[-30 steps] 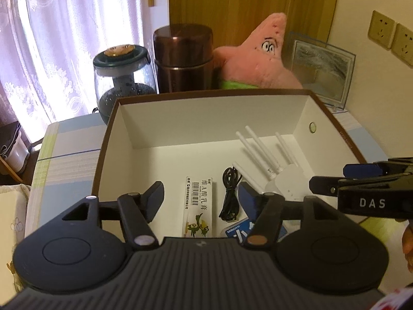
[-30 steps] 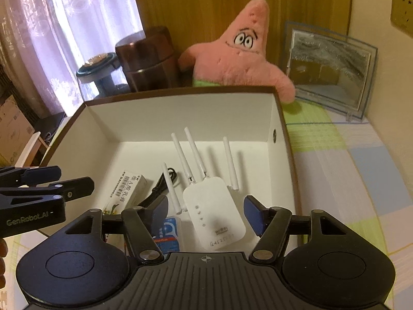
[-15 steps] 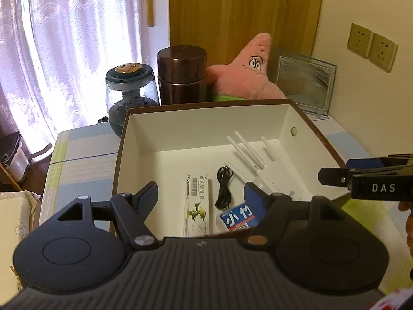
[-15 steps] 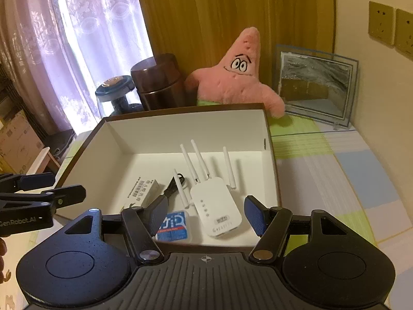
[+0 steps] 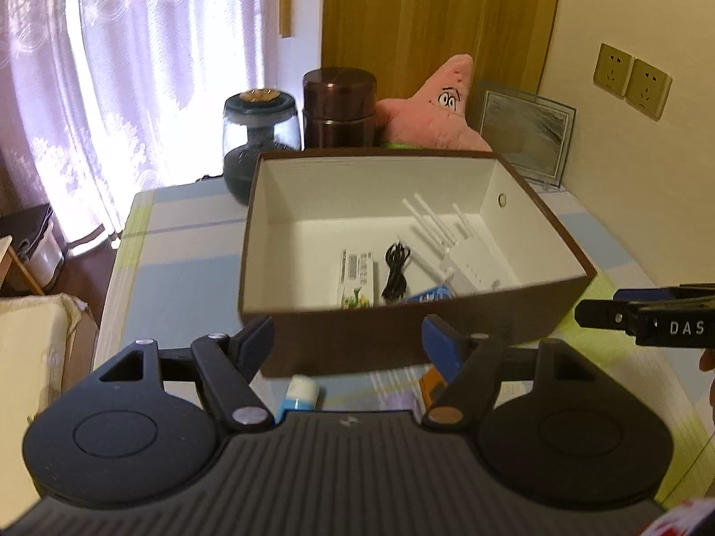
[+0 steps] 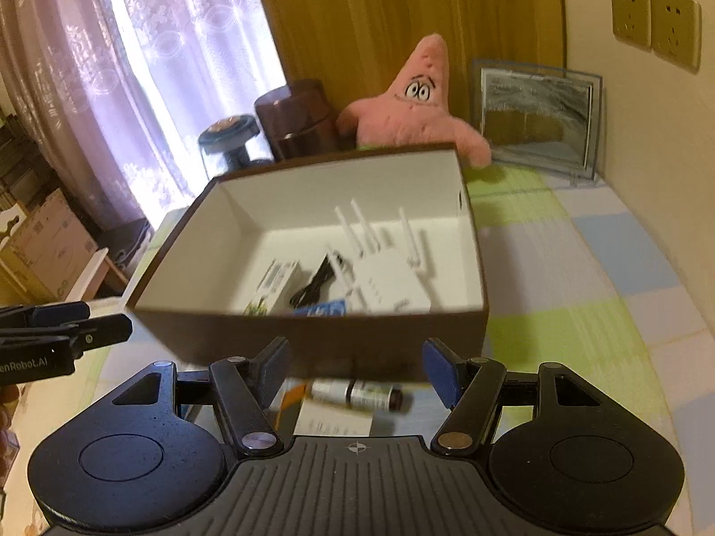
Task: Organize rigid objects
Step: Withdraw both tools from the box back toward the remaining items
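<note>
A brown box (image 5: pixel 250 241) with a white inside stands on the checked tablecloth. In it lie a white router (image 5: pixel 464 268) with antennas, a black cable (image 5: pixel 395 268), a small white carton (image 5: pixel 357 274) and a blue packet (image 5: pixel 431 295). My left gripper (image 5: pixel 348 339) hovers open before the box's near wall, nothing between its fingers. My right gripper (image 6: pixel 356 357) is open and empty too, also in front of the box (image 6: pixel 464 241). On the table beneath it lies a small dark-capped bottle (image 6: pixel 357 392). A white and blue item (image 5: pixel 301 391) shows under the left gripper.
Behind the box stand a pink star plush (image 5: pixel 438 107), a brown canister (image 5: pixel 339 107), a glass jar (image 5: pixel 259 134) and a framed picture (image 5: pixel 525 138). The wall with sockets (image 5: pixel 632 80) is on the right. The table's left edge drops off by the curtain.
Both grippers have drawn back and upward from over the box to in front of its near wall. The bottle and other items on the table have come into view.
</note>
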Demonstrator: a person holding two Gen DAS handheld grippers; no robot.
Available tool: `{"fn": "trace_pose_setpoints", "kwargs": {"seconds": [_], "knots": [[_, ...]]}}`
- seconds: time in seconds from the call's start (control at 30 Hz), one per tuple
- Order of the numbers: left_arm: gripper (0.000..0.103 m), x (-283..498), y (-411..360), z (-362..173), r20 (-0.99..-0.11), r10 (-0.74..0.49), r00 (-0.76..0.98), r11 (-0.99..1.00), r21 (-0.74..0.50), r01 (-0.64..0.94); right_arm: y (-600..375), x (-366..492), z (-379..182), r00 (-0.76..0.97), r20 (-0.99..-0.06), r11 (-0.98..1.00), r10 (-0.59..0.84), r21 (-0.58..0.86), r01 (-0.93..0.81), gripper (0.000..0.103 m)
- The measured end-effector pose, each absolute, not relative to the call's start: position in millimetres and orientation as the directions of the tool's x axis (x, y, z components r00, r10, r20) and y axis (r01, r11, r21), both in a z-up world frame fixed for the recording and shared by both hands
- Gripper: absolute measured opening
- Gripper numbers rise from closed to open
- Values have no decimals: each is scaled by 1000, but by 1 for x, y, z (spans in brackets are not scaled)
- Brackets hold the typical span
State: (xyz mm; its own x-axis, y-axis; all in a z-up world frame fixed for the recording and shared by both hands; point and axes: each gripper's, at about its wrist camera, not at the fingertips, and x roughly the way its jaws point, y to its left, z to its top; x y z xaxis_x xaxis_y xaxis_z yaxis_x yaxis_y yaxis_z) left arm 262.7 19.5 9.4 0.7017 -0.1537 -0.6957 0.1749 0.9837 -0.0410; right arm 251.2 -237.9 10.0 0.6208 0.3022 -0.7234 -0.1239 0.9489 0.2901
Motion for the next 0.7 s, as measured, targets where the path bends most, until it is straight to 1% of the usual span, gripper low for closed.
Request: {"fn": "trace_pose_setpoints", "kwargs": {"seconds": [0.37, 0.7], "knots": [[70, 206, 29, -10, -737, -166, 655, 982, -65, 176, -222, 197, -11, 540, -763, 932, 357, 332, -147, 63], [69, 179, 33, -31, -775, -155, 612, 986, -80, 149, -208, 169, -31, 482, -794, 928, 371, 338, -157, 63]]}}
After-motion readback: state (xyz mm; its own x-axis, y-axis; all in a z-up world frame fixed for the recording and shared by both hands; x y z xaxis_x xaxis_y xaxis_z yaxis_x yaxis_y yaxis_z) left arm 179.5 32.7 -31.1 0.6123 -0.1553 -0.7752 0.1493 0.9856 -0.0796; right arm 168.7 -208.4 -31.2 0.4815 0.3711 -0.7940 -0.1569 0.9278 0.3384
